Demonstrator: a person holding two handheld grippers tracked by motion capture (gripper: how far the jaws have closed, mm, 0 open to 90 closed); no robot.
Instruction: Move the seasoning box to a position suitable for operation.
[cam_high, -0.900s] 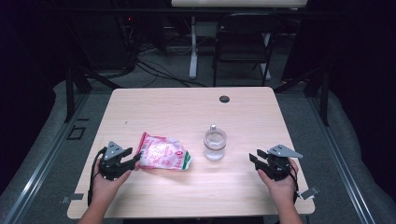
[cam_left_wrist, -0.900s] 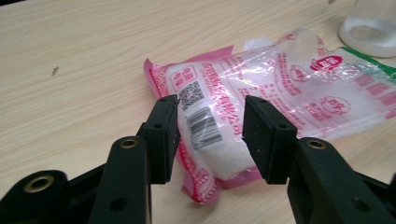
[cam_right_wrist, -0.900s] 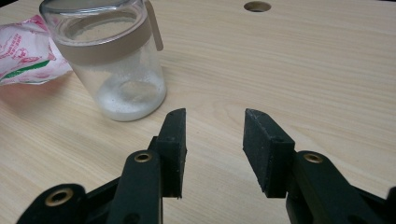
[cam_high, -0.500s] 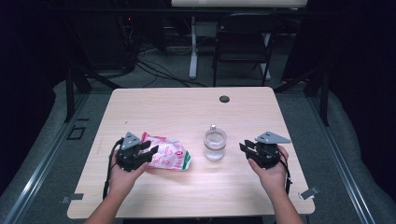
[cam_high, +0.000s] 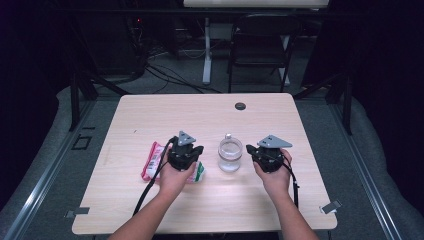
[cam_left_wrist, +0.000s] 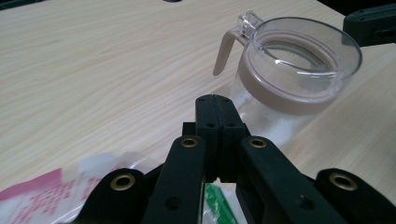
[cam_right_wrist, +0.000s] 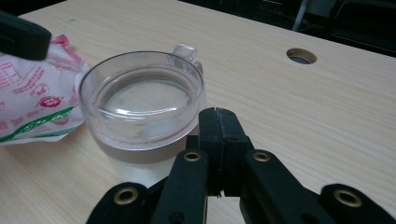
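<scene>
— What's on the pale wood-grain table (cam_high: 150, 125) from where you stand?

— A clear plastic jar with a beige collar and a clear lid (cam_high: 230, 154) stands upright near the front middle, and a pink-and-white printed plastic packet with a green stripe (cam_high: 152, 160) lies flat to its left.

— And the two tools?

— The left gripper (cam_high: 184, 156) sits over the right end of the packet, just beside the jar. Seen along its own camera, the two black jaws are pressed flat together with nothing between them, the packet (cam_left_wrist: 42, 198) beneath and the jar (cam_left_wrist: 292, 74) ahead to the right.

— Is it touching the packet?

— Hard to say; it may hover just above.

— The other one?

— The right gripper (cam_high: 269, 156) is just right of the jar, jaws likewise closed on nothing. Its camera looks over the jar's lid (cam_right_wrist: 140, 100), with the packet (cam_right_wrist: 35, 93) beyond at the left and a round cable hole in the tabletop (cam_right_wrist: 301, 56) farther back.

— Anything behind the table?

— A dark chair (cam_high: 260, 45) on grey floor.
</scene>
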